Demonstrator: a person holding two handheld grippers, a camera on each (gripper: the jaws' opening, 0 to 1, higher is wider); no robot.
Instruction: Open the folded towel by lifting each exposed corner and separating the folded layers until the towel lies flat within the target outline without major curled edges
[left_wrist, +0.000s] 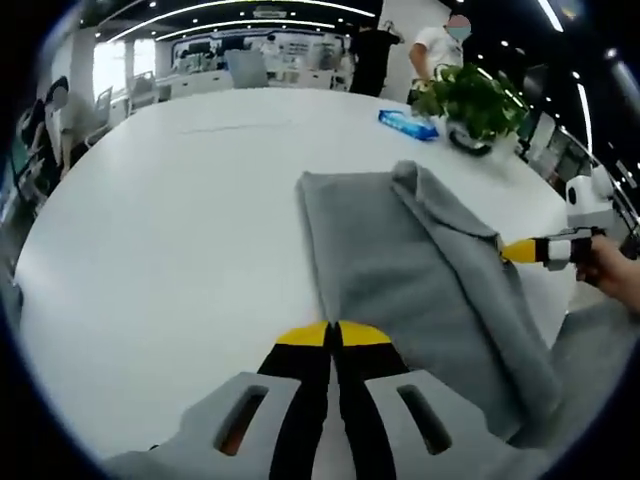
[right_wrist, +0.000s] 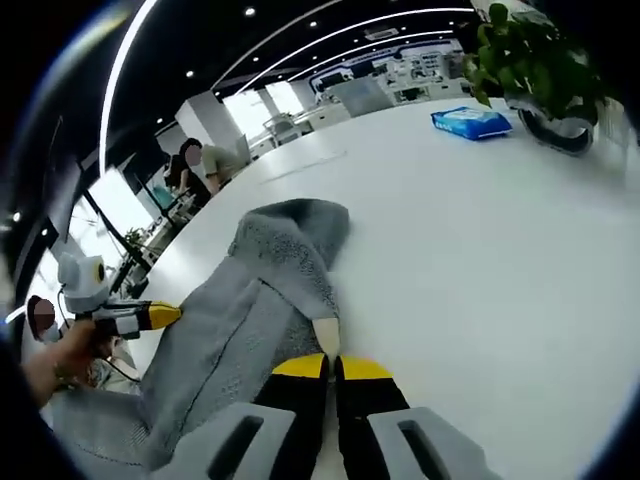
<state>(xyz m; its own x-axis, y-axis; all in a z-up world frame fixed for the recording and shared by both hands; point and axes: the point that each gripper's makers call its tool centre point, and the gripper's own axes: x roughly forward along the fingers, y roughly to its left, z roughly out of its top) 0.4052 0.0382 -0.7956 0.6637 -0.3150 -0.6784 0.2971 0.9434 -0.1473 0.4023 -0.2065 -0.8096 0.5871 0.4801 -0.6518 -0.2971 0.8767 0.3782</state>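
On the white table (left_wrist: 150, 220), the left gripper (left_wrist: 334, 333) has its jaws pressed together just short of the grey towel's (left_wrist: 410, 270) near edge. The right gripper (right_wrist: 326, 366) pinches the towel's side edge. Beyond the towel lie a blue packet (left_wrist: 407, 124) and a potted plant (left_wrist: 470, 100).

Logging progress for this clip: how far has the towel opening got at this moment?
Done: little; the grey towel is still a long folded strip on the white table, one flap raised in a ridge. In hand: the right gripper is shut on the towel's edge, and the left gripper is shut at its near edge, grip unclear. Left: separating the layers and flattening; no target outline is visible.
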